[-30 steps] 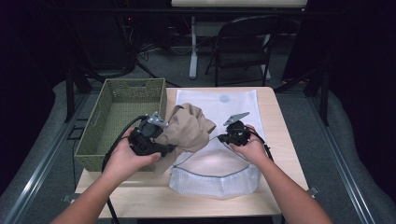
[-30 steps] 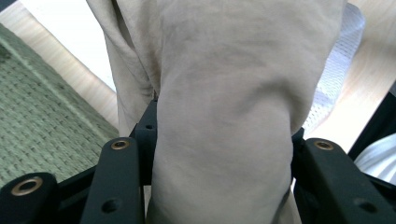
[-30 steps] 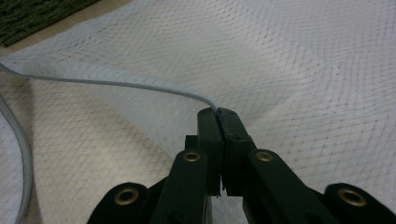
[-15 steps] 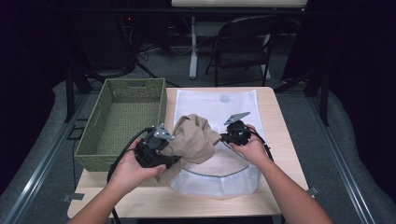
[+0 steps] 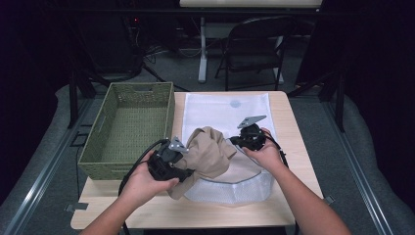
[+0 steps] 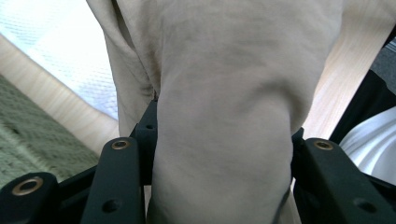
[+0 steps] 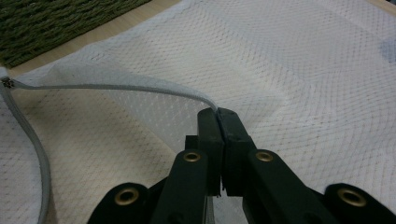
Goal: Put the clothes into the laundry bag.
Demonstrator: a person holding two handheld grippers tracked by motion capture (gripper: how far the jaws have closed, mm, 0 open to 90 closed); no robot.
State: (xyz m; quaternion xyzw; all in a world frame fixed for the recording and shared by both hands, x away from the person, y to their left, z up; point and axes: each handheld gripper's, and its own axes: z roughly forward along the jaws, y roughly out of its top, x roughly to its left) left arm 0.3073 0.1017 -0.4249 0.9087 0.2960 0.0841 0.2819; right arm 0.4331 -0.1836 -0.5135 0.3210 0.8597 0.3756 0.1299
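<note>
A bunched tan garment [image 5: 208, 152] hangs over the mouth of a white mesh laundry bag [image 5: 230, 110] that lies flat on the wooden table. My left gripper [image 5: 185, 170] is shut on the lower left of the garment; in the left gripper view thick tan cloth [image 6: 224, 116] is squeezed between its black jaws. My right gripper [image 5: 241, 142] is shut on the grey zipper edge [image 7: 140, 87] of the mesh bag [image 7: 289, 74] and holds the top layer lifted, so the mouth gapes toward the person. The garment's lower part sits at that opening.
A green woven basket [image 5: 129, 127] stands at the table's left, close to my left hand. Bare wood [image 5: 161, 215] runs along the near edge of the table. A folding chair [image 5: 254, 46] and a table leg stand beyond the far edge.
My left gripper has carried the garment toward the person and down, from beside the basket to the bag's mouth. The right gripper has kept still on the bag's edge.
</note>
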